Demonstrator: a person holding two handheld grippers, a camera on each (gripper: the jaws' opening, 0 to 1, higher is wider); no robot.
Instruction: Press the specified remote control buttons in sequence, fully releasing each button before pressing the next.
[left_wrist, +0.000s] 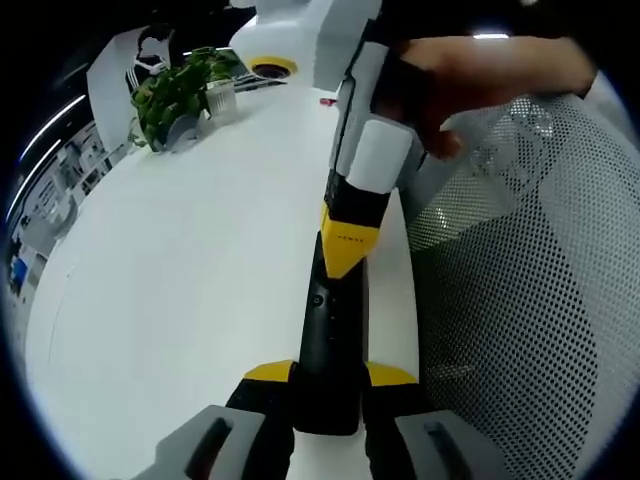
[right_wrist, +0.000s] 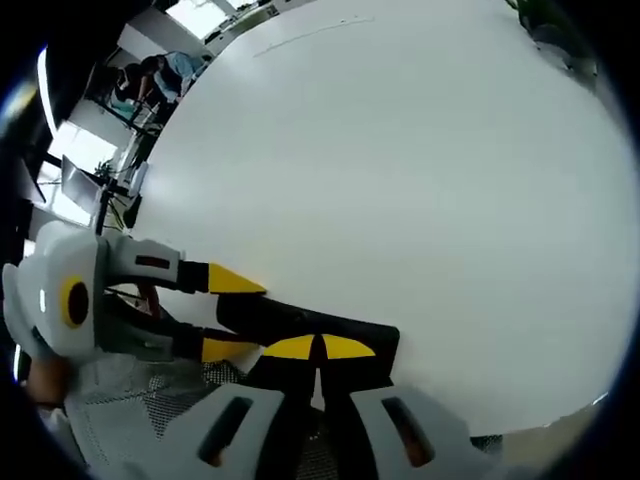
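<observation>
A slim black remote (left_wrist: 325, 320) lies lengthwise over the white table's (left_wrist: 180, 280) edge, and my left gripper (left_wrist: 330, 375) is shut on its near end, yellow tips on either side. From the top of the left gripper view my right gripper (left_wrist: 348, 245) comes down, a hand holding it, its yellow tips together on the remote's upper face. In the right gripper view the right gripper (right_wrist: 320, 347) is shut, tips touching the remote (right_wrist: 290, 315). The left gripper (right_wrist: 232, 314) clamps the remote from the left.
A potted plant (left_wrist: 175, 95) and a white object with a yellow ring (left_wrist: 270, 65) stand at the table's far end. A grey mesh chair (left_wrist: 530, 260) is close beside the table edge. People sit at desks (right_wrist: 150, 75) in the distance.
</observation>
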